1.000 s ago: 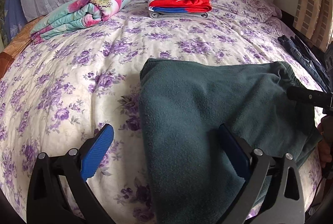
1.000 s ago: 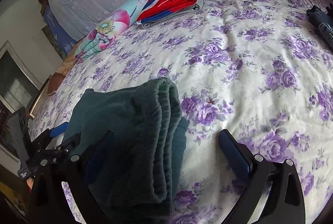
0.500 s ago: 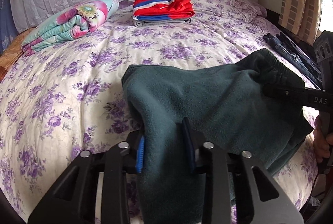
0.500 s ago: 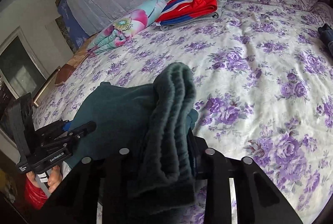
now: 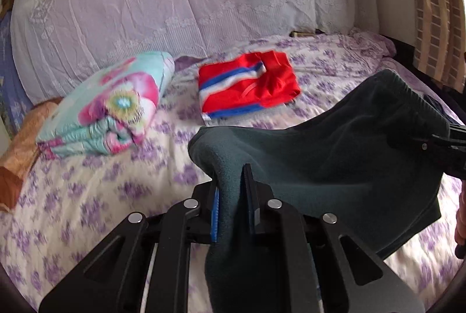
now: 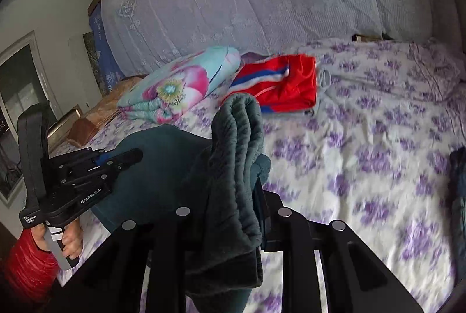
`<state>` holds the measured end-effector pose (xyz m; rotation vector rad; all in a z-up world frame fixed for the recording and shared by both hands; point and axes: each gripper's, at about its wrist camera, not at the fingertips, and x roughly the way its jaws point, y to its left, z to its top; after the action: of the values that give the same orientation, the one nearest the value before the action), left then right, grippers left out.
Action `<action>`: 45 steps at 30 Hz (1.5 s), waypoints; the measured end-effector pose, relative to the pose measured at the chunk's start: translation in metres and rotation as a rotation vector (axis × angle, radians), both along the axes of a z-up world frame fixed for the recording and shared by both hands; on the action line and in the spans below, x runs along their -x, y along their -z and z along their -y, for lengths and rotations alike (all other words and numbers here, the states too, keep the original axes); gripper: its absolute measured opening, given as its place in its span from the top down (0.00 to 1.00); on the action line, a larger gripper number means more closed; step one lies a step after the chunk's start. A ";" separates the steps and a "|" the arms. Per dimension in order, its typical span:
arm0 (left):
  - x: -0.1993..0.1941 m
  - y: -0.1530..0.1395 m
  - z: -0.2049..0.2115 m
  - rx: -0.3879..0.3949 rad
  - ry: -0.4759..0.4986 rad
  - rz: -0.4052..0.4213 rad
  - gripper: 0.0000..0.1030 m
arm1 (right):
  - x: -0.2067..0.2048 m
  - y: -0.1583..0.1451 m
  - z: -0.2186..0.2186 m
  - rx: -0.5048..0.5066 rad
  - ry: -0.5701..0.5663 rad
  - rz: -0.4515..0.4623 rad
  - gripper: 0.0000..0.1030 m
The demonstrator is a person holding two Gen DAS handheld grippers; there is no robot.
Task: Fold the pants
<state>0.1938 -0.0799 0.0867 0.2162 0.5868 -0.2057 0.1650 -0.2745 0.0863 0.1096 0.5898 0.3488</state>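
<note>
Lifted since a second ago, the dark green fleece pants (image 5: 335,155) now hang clear of the bedspread between the two grippers, where before they lay flat with both claws spread wide. The left gripper (image 5: 233,202) is clamped on a folded edge of the fleece, cloth pinched between its blue pads. The right gripper (image 6: 253,196) is closed on the ribbed elastic waistband, which bunches upright above its fingers. The folded pants stretch side to side, their long axis running from one gripper to the other, waistband at the right. Beneath lies the purple-flowered bedspread (image 5: 87,196). Farther back sit a folded red, white and blue garment (image 5: 247,86) and, beside it, a rolled floral quilt (image 5: 110,109).
</note>
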 end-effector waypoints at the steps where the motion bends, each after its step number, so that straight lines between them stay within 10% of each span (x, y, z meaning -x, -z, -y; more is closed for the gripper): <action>1: -0.022 -0.011 0.003 -0.014 -0.021 0.030 0.88 | -0.019 -0.010 -0.002 0.016 0.018 0.036 0.77; 9: -0.196 -0.043 0.049 -0.113 -0.213 0.280 0.88 | -0.205 -0.014 0.001 -0.003 0.227 0.188 0.77; 14: -0.307 0.059 0.053 -0.111 -0.308 0.011 0.77 | -0.278 0.066 0.020 -0.058 0.305 0.104 0.55; 16: -0.300 0.079 0.047 -0.103 -0.355 0.091 0.65 | -0.272 0.070 0.025 -0.061 0.333 0.119 0.16; 20: -0.272 0.065 0.022 0.022 -0.412 0.139 0.24 | -0.234 0.034 0.030 -0.008 0.404 0.327 0.17; 23: -0.259 0.050 -0.001 0.152 -0.417 0.117 0.24 | -0.240 0.033 0.020 0.113 0.423 0.285 0.16; 26: -0.269 0.062 0.001 0.082 -0.400 0.031 0.22 | -0.258 0.061 0.016 0.222 0.458 0.207 0.13; 30: -0.254 0.072 0.020 -0.083 -0.409 0.094 0.22 | -0.229 0.049 0.018 0.169 0.439 0.297 0.13; 34: -0.198 0.054 0.030 -0.075 -0.350 0.163 0.12 | -0.173 0.035 0.008 0.121 0.404 0.416 0.06; 45: -0.048 0.049 0.015 -0.032 -0.289 0.103 0.05 | -0.038 0.053 -0.004 0.032 0.410 0.267 0.04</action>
<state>0.2417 -0.0951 0.0373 0.1693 0.5125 0.0943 0.2030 -0.2703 0.0333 0.1473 0.2975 -0.0452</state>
